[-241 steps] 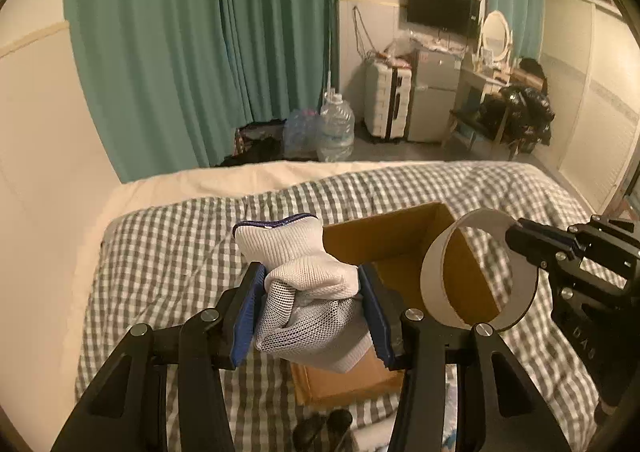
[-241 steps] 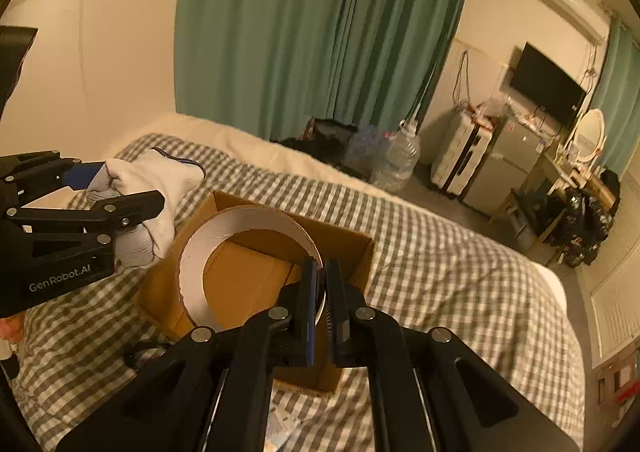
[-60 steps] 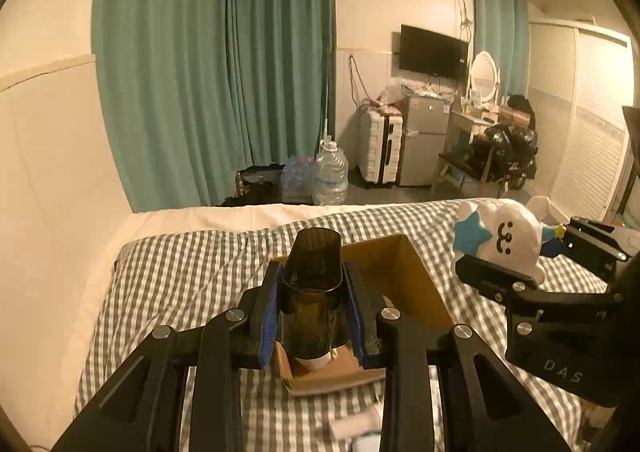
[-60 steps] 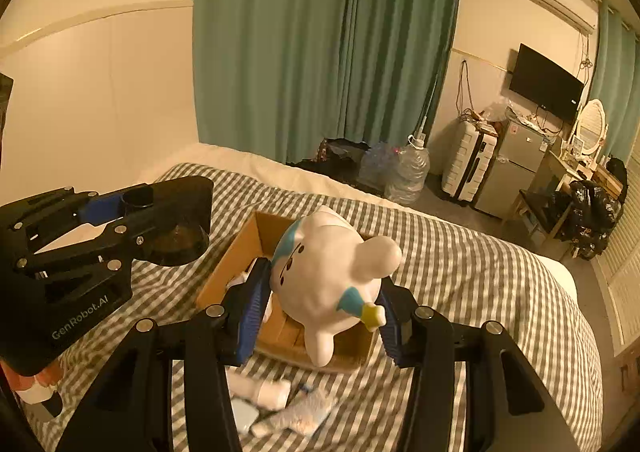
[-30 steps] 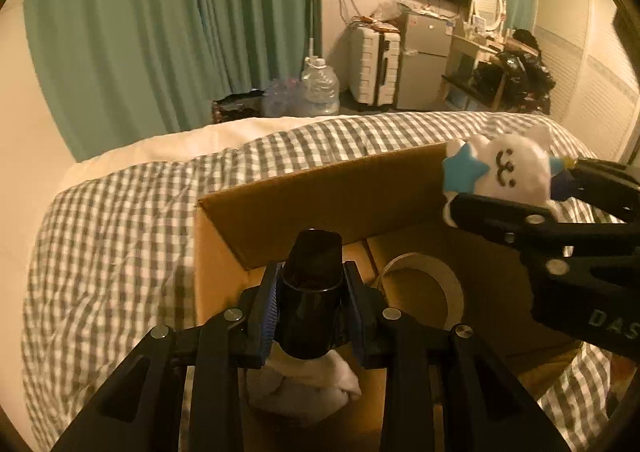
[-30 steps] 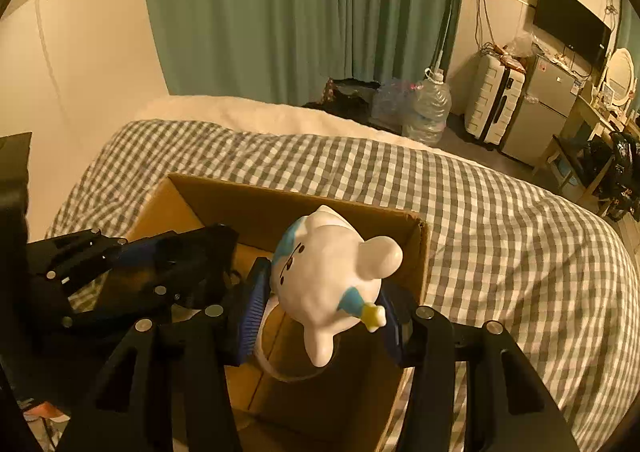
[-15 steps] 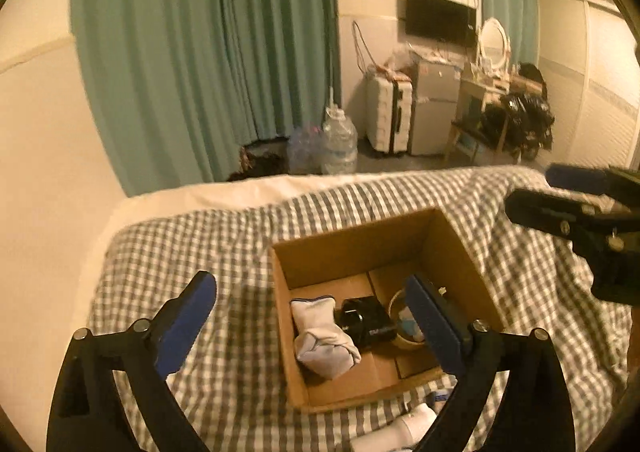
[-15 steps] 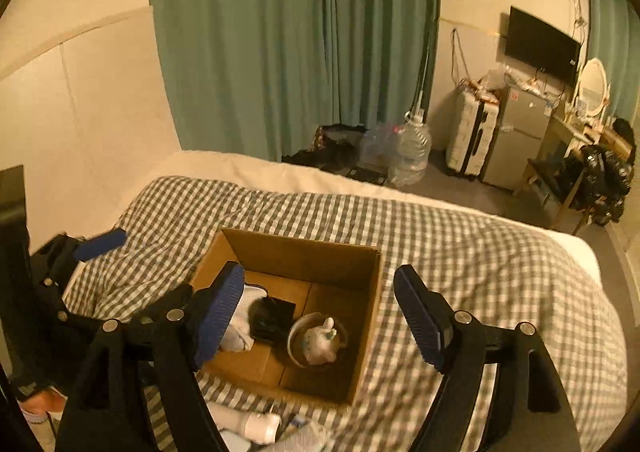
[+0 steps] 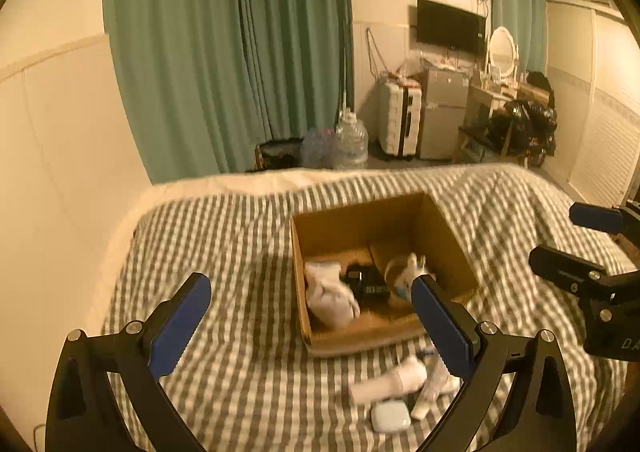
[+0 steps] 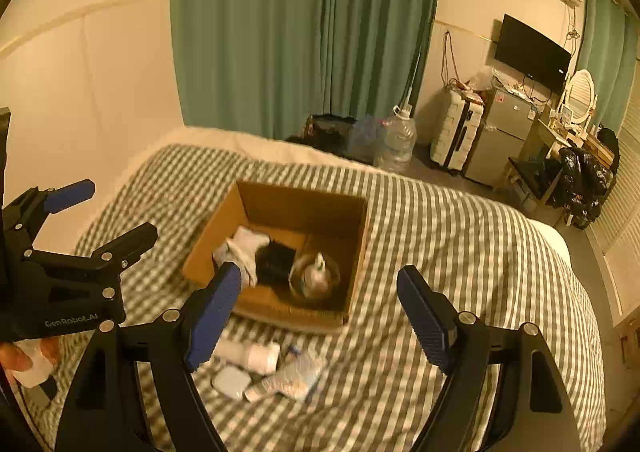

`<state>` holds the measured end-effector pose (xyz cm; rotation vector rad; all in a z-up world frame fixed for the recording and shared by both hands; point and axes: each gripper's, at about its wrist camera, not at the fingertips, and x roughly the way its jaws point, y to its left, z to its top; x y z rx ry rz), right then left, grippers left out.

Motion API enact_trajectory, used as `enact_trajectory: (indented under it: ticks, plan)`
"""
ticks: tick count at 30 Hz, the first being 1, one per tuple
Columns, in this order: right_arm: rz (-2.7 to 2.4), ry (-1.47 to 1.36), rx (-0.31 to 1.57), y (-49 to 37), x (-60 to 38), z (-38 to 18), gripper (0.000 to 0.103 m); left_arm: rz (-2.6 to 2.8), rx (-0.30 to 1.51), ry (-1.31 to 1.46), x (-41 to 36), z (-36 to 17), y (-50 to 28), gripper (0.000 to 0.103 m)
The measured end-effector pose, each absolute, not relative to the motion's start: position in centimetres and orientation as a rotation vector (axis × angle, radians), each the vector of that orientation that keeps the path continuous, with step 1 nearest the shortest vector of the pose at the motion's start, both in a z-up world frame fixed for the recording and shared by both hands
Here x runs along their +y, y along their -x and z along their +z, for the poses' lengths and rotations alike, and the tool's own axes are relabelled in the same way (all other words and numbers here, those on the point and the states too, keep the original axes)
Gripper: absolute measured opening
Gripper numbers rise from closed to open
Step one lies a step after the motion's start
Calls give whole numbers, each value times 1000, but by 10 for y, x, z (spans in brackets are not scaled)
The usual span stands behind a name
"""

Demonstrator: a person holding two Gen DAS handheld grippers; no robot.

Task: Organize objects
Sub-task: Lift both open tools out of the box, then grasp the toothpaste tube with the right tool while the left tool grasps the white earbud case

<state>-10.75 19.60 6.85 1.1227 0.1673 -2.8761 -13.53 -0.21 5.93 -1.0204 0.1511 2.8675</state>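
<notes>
An open cardboard box (image 9: pixel 448 244) (image 10: pixel 218 244) sits on the checked bed. Inside lie a white glove (image 9: pixel 330 294) (image 10: pixel 244 248), a black object (image 9: pixel 366 284) (image 10: pixel 276 260) and a white plush toy (image 10: pixel 318 274) inside a tape ring. On the blanket before the box lie a white bottle (image 9: pixel 386 380) (image 10: pixel 250 356), a small white case (image 9: pixel 390 416) (image 10: pixel 230 382) and a soft pack (image 10: pixel 298 372). My left gripper (image 9: pixel 310 324) is open and empty, held above the bed near the box. My right gripper (image 10: pixel 320 312) is open and empty, raised over the box's near edge.
The checked blanket (image 9: pixel 240 236) covers the bed, with a cream wall panel on the left. Green curtains (image 9: pixel 240 52), water jugs (image 9: pixel 350 140), a white suitcase (image 9: pixel 398 120), a small fridge and a dresser stand beyond the bed.
Both grippers have let go of the black object and the plush toy into the box, opened wide and pulled back up and away from it.
</notes>
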Motion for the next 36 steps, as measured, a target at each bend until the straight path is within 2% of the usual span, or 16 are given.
enact_trajectory:
  ticks: [6, 19, 22, 27, 30, 32, 34, 36]
  plan:
    - [-2858, -1220, 170, 100, 194, 17, 80, 2830, 121, 1140, 2, 7, 132, 103]
    - [-2730, -1511, 57, 113, 191, -111, 80, 2816, 175, 1340, 6, -98, 114, 103]
    - [-2693, -1531, 21, 114, 188, -134, 80, 2815, 165, 1398, -2, -111, 115, 103]
    - [-2675, -1619, 95, 124, 181, -163, 80, 2820, 111, 1433, -10, -120, 116, 103]
    - [-2647, -1630, 110, 127, 179, -172, 72, 2812, 96, 1453, -8, -127, 116, 103]
    - [-2668, -1636, 116, 125, 182, -173, 56, 2797, 108, 1475, -5, -132, 115, 103]
    - [-2679, -1622, 51, 121, 191, -168, 46, 2791, 143, 1462, 1, -133, 111, 103]
    - [-2680, -1599, -28, 116, 201, -163, 41, 2775, 164, 1437, 8, -131, 107, 103]
